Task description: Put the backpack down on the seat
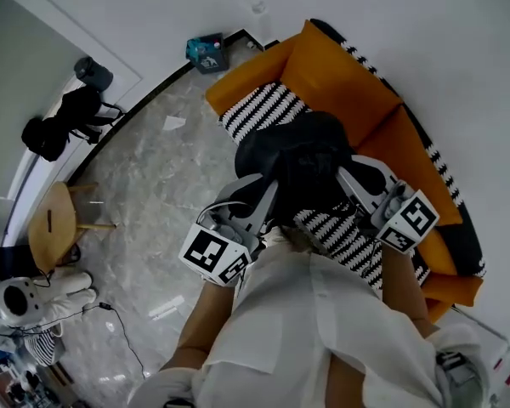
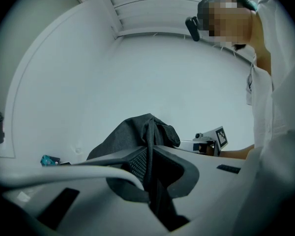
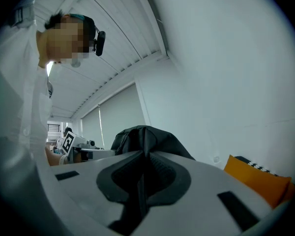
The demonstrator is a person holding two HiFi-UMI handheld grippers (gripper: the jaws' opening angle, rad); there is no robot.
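A black backpack (image 1: 302, 155) hangs in the air over an orange sofa (image 1: 340, 83) whose seat cushion (image 1: 263, 109) is striped black and white. My left gripper (image 1: 259, 195) holds it from the left and my right gripper (image 1: 357, 181) from the right. In the left gripper view the jaws (image 2: 148, 163) are shut on a black strap (image 2: 155, 191), with the backpack (image 2: 132, 134) bunched just beyond. The right gripper (image 3: 143, 168) is likewise shut on a dark strap (image 3: 137, 195) below the bag (image 3: 147, 136). The backpack hides the middle of the seat.
A round wooden side table (image 1: 51, 223) and a plush toy (image 1: 21, 300) stand on the marble floor at the left. A dark bag on a stand (image 1: 64, 117) and a teal box (image 1: 206, 51) sit by the wall. A cable (image 1: 123, 334) runs across the floor.
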